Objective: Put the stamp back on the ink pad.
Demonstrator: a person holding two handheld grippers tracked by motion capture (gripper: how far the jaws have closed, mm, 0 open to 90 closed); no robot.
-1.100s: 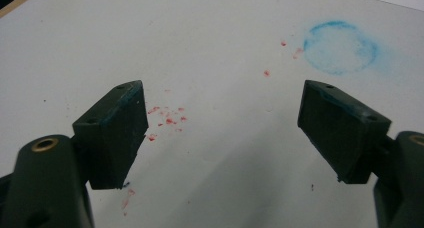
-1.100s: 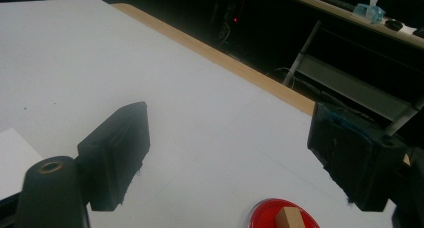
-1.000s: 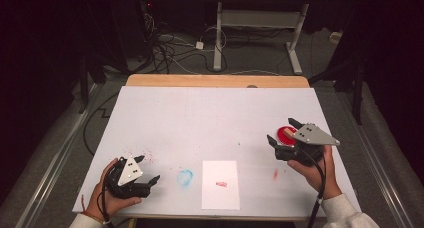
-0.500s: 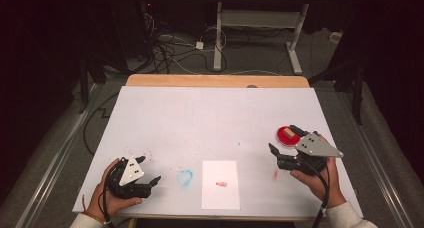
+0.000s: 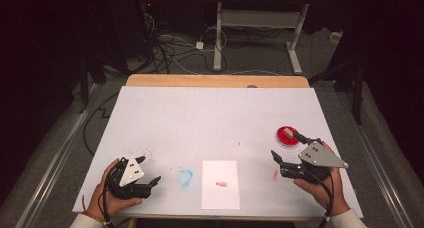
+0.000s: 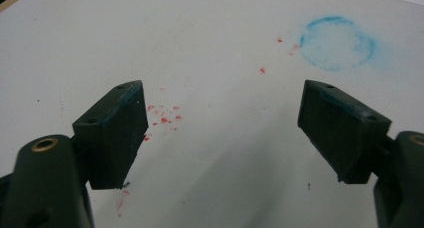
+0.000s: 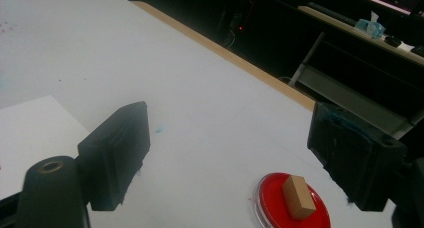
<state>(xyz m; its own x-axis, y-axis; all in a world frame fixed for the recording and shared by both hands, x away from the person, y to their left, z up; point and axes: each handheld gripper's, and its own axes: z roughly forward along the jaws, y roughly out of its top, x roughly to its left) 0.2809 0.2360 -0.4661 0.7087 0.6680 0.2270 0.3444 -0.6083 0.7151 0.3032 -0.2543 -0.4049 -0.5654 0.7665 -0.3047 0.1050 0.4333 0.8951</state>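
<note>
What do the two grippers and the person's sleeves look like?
Both the left gripper and the right gripper are black with blocky fingers, a grey three-cornered plate on top and a black trailing cable. The sleeves are white.

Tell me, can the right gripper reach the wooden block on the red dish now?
Probably yes: the right gripper is open, the wooden block lies on the red dish just ahead, and nothing stands between them.

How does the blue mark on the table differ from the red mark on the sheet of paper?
The blue mark is a pale, smudged ring; the red mark is a small, dense blotch. The blue mark sits directly on the table surface, while the red mark sits on the sheet of paper. The blue one is clearly larger. Both lie near the table's front edge, between the two claws.
</note>
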